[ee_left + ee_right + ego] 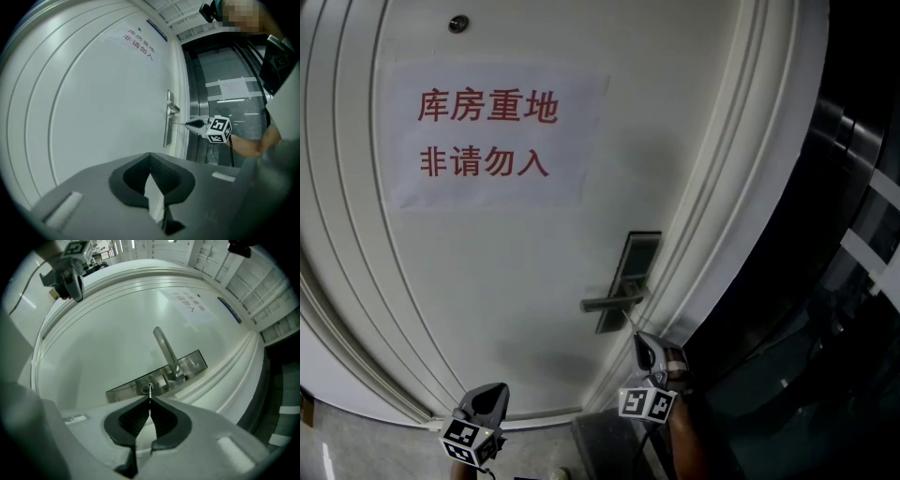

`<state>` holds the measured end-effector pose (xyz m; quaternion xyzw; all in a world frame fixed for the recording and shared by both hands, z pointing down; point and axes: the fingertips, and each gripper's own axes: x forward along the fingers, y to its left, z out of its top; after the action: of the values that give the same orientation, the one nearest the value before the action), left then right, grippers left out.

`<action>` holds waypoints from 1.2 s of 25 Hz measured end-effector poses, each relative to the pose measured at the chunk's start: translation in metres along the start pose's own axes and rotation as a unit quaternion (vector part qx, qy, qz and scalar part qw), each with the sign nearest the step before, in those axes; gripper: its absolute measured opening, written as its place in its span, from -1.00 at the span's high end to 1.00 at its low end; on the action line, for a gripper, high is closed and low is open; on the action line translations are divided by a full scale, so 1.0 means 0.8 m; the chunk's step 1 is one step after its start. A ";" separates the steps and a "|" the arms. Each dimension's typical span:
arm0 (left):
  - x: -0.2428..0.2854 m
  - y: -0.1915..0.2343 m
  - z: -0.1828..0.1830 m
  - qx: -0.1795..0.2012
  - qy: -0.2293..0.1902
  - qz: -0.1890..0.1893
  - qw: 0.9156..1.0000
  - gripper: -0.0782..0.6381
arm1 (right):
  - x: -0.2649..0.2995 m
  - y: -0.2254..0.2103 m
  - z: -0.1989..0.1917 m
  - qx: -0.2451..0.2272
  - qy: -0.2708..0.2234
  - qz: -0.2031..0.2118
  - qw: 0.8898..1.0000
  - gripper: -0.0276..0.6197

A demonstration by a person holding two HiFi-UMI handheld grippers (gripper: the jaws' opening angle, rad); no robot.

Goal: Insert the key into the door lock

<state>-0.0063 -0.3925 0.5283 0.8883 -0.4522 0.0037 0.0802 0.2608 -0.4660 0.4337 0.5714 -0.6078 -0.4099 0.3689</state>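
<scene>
A white door (516, 281) carries a metal lock plate (187, 363) with a lever handle (165, 350). My right gripper (150, 400) points level at the plate and is shut on a thin metal key (149, 391). The key's tip meets the round keyhole (147, 388); how deep it sits I cannot tell. In the head view the right gripper (636, 336) is just below the handle (612, 302). From the left gripper view, the key (180, 124) spans from the right gripper (187, 124) to the plate (168, 129). My left gripper (501, 387) hangs back at the lower left, shut and holding nothing.
A paper sign with red characters (487, 136) is stuck on the door, and a peephole (458, 23) sits above it. The moulded door frame (722, 216) runs right of the lock. Dark glass panels (853, 281) stand beyond it. A forearm (684, 441) follows the right gripper.
</scene>
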 end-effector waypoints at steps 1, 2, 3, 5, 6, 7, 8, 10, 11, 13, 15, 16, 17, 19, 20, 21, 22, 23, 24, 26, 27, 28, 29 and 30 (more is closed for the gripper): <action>0.000 0.001 0.000 0.000 0.000 0.001 1.000 0.77 | 0.002 0.001 0.000 -0.007 0.001 -0.001 1.000 0.88; 0.001 0.001 -0.001 0.000 0.000 0.001 1.000 0.77 | 0.004 0.003 0.000 -0.014 0.003 -0.002 1.000 0.88; 0.001 0.001 -0.001 -0.001 0.000 0.001 1.000 0.77 | 0.006 0.004 -0.001 -0.021 0.005 -0.002 1.000 0.88; 0.001 0.002 -0.002 -0.002 0.000 0.001 1.000 0.77 | 0.009 0.005 -0.001 -0.031 0.007 -0.003 0.999 0.88; 0.001 0.003 -0.002 -0.003 0.000 0.002 1.000 0.77 | 0.011 0.005 -0.001 -0.035 0.008 -0.005 0.999 0.88; 0.000 0.003 -0.002 -0.003 0.000 0.003 1.000 0.77 | 0.012 0.005 -0.001 -0.038 0.008 -0.006 0.999 0.88; 0.001 0.004 -0.002 -0.004 0.000 0.004 1.000 0.77 | 0.013 0.004 -0.001 -0.042 0.009 -0.008 0.999 0.88; 0.002 0.005 -0.002 -0.004 0.000 0.005 1.000 0.77 | 0.016 0.004 -0.001 -0.051 0.010 -0.009 0.999 0.88; 0.002 0.006 -0.002 -0.004 0.000 0.006 1.000 0.77 | 0.017 0.004 -0.001 -0.055 0.010 -0.009 0.998 0.88; 0.002 0.008 -0.002 -0.005 -0.001 0.007 1.000 0.77 | 0.019 0.005 0.000 -0.062 0.011 -0.009 0.998 0.88; 0.003 0.008 -0.002 -0.005 -0.001 0.007 1.000 0.77 | 0.022 0.006 -0.002 -0.072 0.016 -0.010 0.997 0.88; 0.003 0.008 -0.002 -0.005 -0.001 0.007 1.000 0.77 | 0.024 0.007 -0.003 -0.078 0.019 -0.009 0.997 0.88; 0.003 0.008 -0.002 -0.006 -0.002 0.008 1.000 0.77 | 0.026 0.008 -0.004 -0.088 0.022 -0.010 0.996 0.88; 0.003 0.010 -0.002 -0.006 -0.002 0.009 1.000 0.77 | 0.029 0.008 -0.005 -0.110 0.027 -0.015 0.993 0.88; 0.003 0.010 -0.003 -0.007 -0.002 0.009 1.000 0.77 | 0.029 0.009 -0.005 -0.120 0.029 -0.017 0.992 0.88; 0.003 0.011 -0.003 -0.007 -0.002 0.009 1.000 0.77 | 0.030 0.009 -0.005 -0.127 0.031 -0.019 0.991 0.88; 0.003 0.011 -0.004 -0.007 -0.001 0.009 1.000 0.77 | 0.030 0.010 -0.005 -0.135 0.033 -0.021 0.990 0.88; 0.003 0.012 -0.004 -0.008 -0.001 0.009 1.000 0.77 | 0.030 0.010 -0.005 -0.144 0.035 -0.023 0.989 0.88; 0.003 0.012 -0.005 -0.008 0.000 0.009 1.000 0.77 | 0.030 0.011 -0.004 -0.151 0.036 -0.024 0.988 0.88; 0.002 0.013 -0.005 -0.008 0.001 0.009 1.000 0.77 | 0.030 0.011 -0.003 -0.162 0.039 -0.027 0.986 0.88; 0.002 0.013 -0.005 -0.008 0.001 0.008 1.000 0.77 | 0.030 0.011 -0.001 -0.165 0.040 -0.028 0.985 0.88; 0.002 0.012 -0.005 -0.008 0.001 0.008 1.000 0.77 | 0.030 0.011 0.000 -0.167 0.040 -0.029 0.985 0.88; 0.002 0.012 -0.005 -0.008 0.001 0.007 1.000 0.77 | 0.031 0.011 0.002 -0.170 0.041 -0.029 0.984 0.88; 0.002 0.011 -0.005 -0.008 0.001 0.006 1.000 0.77 | 0.032 0.011 0.003 -0.174 0.042 -0.028 0.983 0.88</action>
<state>-0.0121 -0.3983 0.5340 0.8849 -0.4574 0.0012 0.0875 0.2535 -0.4911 0.4405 0.5324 -0.4948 -0.4950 0.4762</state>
